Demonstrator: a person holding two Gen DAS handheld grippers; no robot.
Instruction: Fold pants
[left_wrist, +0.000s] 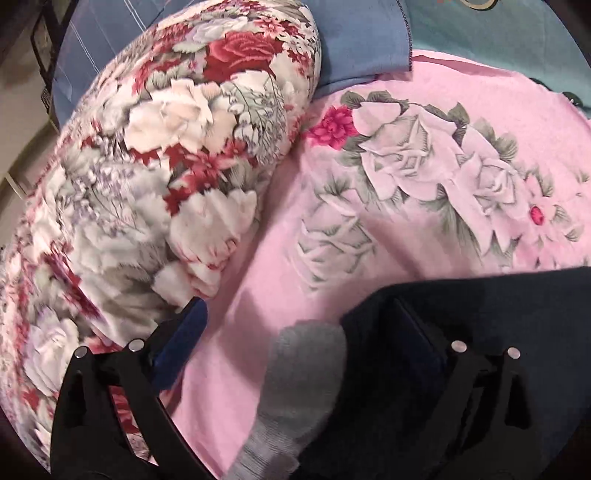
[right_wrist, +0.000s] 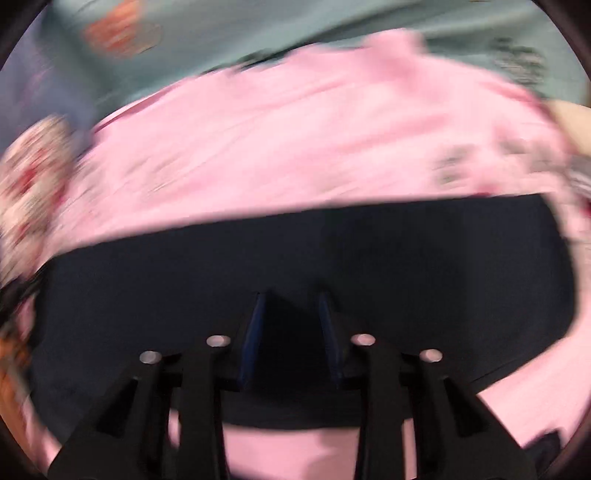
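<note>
The dark navy pants (right_wrist: 258, 266) lie as a flat folded slab on the pink floral blanket (right_wrist: 295, 140). In the blurred right wrist view my right gripper (right_wrist: 291, 325) hovers over the pants, jaws partly open, nothing between the blue pads. In the left wrist view the pants (left_wrist: 498, 314) fill the lower right. My left gripper (left_wrist: 299, 321) is wide open: its left finger (left_wrist: 184, 332) is over the blanket beside the quilt, its right finger (left_wrist: 417, 339) is over the pants' left edge. A grey sock (left_wrist: 295, 387) lies between the fingers.
A bulky rolled quilt with red and white flowers (left_wrist: 147, 166) lies to the left of the pants. Blue bedding (left_wrist: 362, 44) and a teal sheet (left_wrist: 498, 33) lie behind the pink blanket (left_wrist: 406, 184). The quilt also shows at the left edge of the right wrist view (right_wrist: 33, 184).
</note>
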